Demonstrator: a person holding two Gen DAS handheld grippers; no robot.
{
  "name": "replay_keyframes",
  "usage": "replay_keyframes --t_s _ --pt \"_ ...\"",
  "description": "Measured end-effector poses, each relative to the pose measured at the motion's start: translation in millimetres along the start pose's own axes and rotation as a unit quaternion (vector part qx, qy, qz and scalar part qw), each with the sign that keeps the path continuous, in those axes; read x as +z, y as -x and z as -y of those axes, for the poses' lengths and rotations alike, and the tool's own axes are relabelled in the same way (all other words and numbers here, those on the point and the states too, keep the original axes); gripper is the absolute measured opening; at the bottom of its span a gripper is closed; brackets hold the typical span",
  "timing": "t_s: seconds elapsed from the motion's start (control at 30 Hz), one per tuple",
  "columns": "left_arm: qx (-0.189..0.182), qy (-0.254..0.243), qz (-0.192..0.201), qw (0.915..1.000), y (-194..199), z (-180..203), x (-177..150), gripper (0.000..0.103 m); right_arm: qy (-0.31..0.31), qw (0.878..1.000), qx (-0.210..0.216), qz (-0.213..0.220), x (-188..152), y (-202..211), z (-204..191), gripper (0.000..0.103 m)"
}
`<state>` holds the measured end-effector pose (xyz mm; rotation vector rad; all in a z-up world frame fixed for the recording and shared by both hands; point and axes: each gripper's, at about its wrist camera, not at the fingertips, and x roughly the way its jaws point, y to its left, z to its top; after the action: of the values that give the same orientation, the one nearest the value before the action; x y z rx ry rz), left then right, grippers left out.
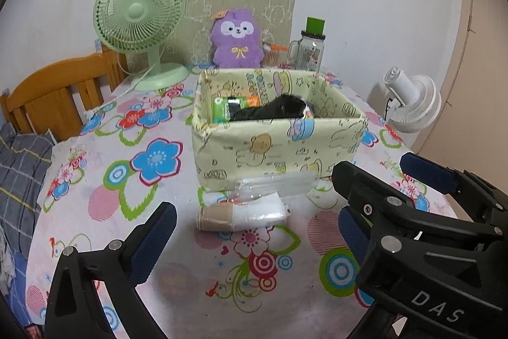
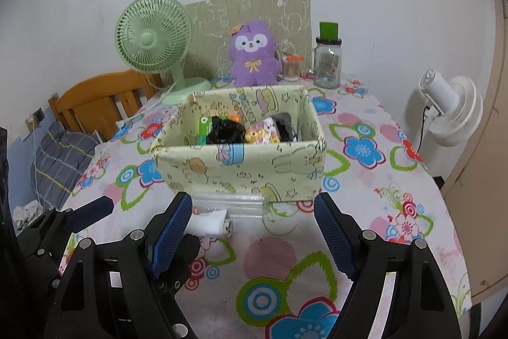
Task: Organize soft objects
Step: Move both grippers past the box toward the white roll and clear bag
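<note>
One soft item left out: a rolled bundle in a clear bag [image 1: 244, 212], lying on the bench [image 1: 104, 180] just in front of the fabric box [image 1: 279, 145], which already holds a few things. Both my left fingers [image 1: 254, 234] and right fingers [image 2: 254, 231] are apart and empty, short of the bundle. Next move, I reckon: straddle the roll, pinch gently since the plastic looks slippery, lift over the box wall.

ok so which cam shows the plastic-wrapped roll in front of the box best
The left wrist view: the wrapped roll lies whole and unblocked on the tablecloth, in front of the fabric box. In the right wrist view, the right gripper's left finger covers much of the roll, leaving only one end visible.
</note>
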<state>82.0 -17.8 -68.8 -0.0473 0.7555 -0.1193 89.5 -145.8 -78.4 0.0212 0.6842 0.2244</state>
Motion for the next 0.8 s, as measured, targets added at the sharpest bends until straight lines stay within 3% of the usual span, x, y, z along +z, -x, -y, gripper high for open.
replay_keyframes --t_s 0.8 --pt "0.006 0.005 -0.05 0.9987 -50 -10 -23 0.103 0.006 0.998 0.004 -0.06 -22 -55 7 0.082"
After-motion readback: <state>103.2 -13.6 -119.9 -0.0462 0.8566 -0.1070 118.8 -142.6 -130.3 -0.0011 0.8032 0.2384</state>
